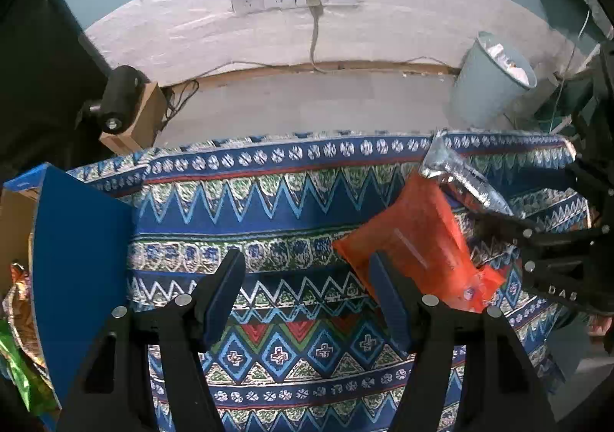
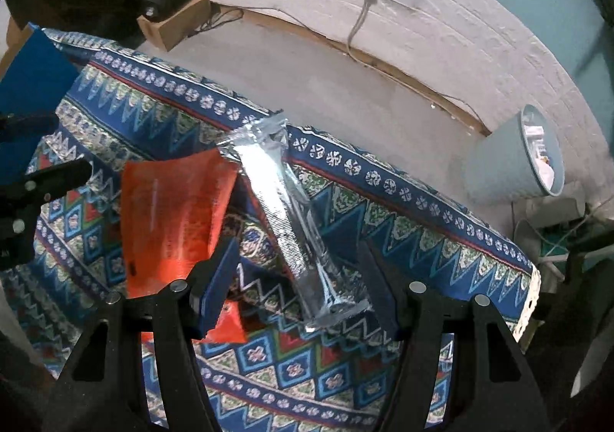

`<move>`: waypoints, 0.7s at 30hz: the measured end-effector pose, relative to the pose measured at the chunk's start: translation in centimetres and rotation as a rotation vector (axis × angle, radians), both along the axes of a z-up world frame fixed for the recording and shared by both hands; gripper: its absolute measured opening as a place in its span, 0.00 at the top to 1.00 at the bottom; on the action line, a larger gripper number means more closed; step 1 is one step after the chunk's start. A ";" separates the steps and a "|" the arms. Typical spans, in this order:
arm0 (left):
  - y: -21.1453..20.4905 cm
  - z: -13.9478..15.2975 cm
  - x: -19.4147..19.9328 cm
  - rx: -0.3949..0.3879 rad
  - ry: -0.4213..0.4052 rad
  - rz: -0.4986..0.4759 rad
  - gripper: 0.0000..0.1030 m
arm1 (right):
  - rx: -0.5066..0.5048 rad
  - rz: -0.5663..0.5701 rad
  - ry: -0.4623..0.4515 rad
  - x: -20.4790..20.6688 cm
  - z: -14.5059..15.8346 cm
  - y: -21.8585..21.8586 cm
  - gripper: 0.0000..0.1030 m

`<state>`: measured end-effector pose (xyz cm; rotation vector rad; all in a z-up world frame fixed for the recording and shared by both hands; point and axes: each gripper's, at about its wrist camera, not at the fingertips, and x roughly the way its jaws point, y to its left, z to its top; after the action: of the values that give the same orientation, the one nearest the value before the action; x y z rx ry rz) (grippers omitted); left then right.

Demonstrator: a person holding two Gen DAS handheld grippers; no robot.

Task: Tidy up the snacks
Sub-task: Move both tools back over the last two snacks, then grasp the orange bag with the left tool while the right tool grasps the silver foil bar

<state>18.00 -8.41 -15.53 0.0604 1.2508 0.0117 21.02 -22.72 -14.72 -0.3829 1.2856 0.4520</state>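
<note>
Both tools point down at the patterned cloth (image 1: 291, 201). My left gripper (image 1: 307, 290) hangs wide and empty, the orange pouch (image 1: 414, 240) just beside its right finger. My right gripper (image 2: 297, 274) is wide too, straddling the near end of the silver packet (image 2: 291, 217), pads not pressing. The blue box (image 1: 76, 259) waits at left, likely their destination.
</note>
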 end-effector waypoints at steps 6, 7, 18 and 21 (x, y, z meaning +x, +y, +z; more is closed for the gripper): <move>0.5 -2.1 -0.4 -0.008 0.062 0.002 0.33 | -0.043 0.002 0.012 0.4 -2.3 -0.2 0.37; 0.6 -2.1 -0.5 -0.001 0.061 0.000 0.33 | -0.047 0.002 0.015 0.4 -2.6 -0.1 0.37; 2.2 -2.5 -1.9 0.017 0.086 0.008 0.33 | -0.057 0.009 0.072 -2.6 -3.7 1.9 0.71; 2.7 -2.6 -2.4 0.006 0.102 0.017 0.33 | -0.040 -0.008 0.099 -4.0 -3.9 2.7 0.71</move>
<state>15.56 -5.75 -18.11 0.0560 1.3534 0.0271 17.02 -20.00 -18.57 -0.3925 1.3931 0.4431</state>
